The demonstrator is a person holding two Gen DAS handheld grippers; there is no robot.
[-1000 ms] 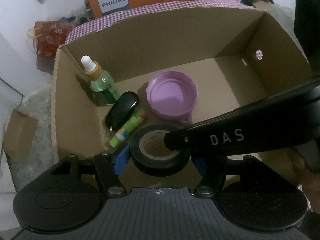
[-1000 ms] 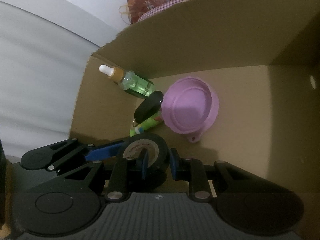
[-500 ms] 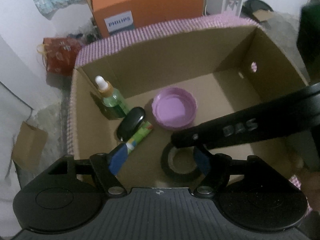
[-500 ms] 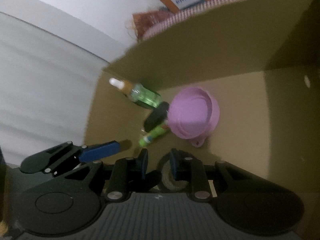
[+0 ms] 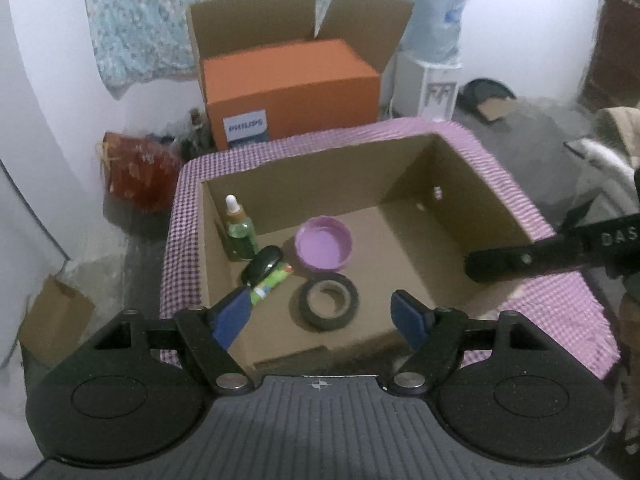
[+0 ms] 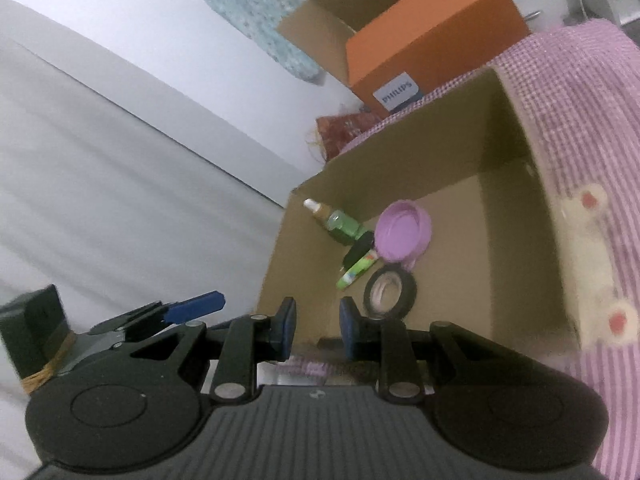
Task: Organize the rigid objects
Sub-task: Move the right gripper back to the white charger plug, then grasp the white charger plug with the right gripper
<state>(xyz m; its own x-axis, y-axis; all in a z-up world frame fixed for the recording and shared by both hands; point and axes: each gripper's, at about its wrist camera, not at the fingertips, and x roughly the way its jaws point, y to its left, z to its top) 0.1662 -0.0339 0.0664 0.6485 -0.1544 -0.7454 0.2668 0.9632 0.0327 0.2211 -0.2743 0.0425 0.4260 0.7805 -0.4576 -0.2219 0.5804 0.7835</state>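
In the left wrist view, the cardboard box (image 5: 472, 184) with its pink checked rim serves as the collecting place, and everything gathered sits on its floor toward the near-left corner, seemingly to keep small hard items together. The black tape roll (image 5: 329, 301) lies flat on the box floor, just in front of the purple lid (image 5: 323, 249), with the green tube (image 5: 271, 283), the black key fob (image 5: 262, 265) and the upright dropper bottle (image 5: 239, 229) ranged along the box's left wall. The left gripper (image 5: 320, 316) hangs above the box's near edge, its jaws opening, the roll showing between them but lying loose on the floor, so nothing is held. In the right wrist view, the same cluster lies inside the box, the tape roll (image 6: 390, 293) nearest the box's front wall. The right gripper (image 6: 318, 322) sits outside that front wall with its blue pads narrowly apart and nothing between them, apparently free to fetch another object.
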